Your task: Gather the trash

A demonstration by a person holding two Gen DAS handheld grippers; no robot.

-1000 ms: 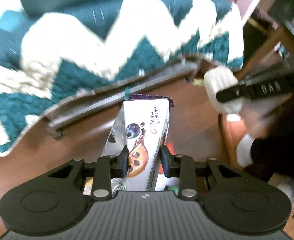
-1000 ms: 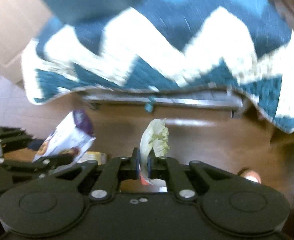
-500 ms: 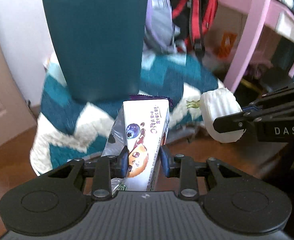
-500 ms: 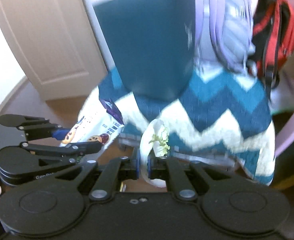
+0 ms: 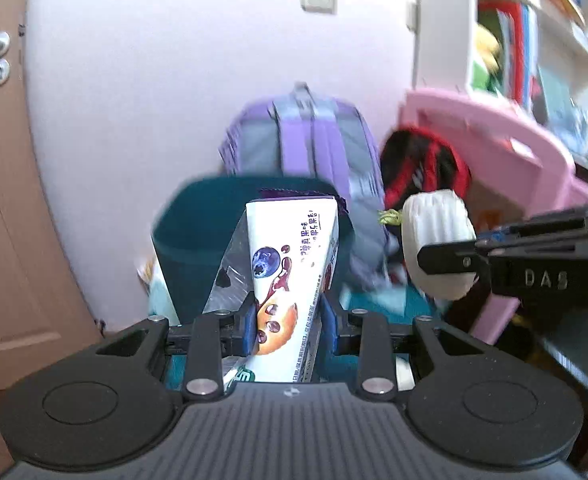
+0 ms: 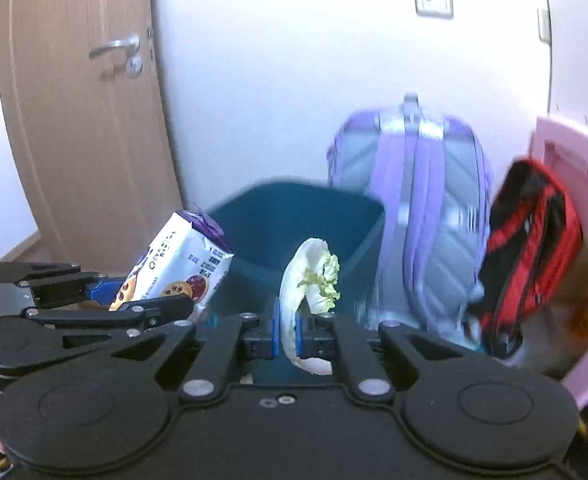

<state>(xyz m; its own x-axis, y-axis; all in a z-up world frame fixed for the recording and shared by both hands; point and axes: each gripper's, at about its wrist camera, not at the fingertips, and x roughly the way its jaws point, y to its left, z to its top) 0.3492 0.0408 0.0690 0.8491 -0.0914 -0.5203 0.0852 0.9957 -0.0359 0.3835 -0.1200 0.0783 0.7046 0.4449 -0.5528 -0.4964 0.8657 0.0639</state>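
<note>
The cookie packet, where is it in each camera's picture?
Left wrist view: the cookie packet stands upright at centre, clamped in the left gripper.
Right wrist view: the packet is lower left, tilted.
Shared landmark: the teal bin behind it.

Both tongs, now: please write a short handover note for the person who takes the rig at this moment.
Left tongs: shut on the cookie wrapper.
Right tongs: shut on the cabbage leaf.
The teal bin stands ahead by the wall, beside the purple backpack.
Done: both pieces picked up and carried toward the bin.
Left: bring each over the bin opening and release. Bin contents not visible.
</note>
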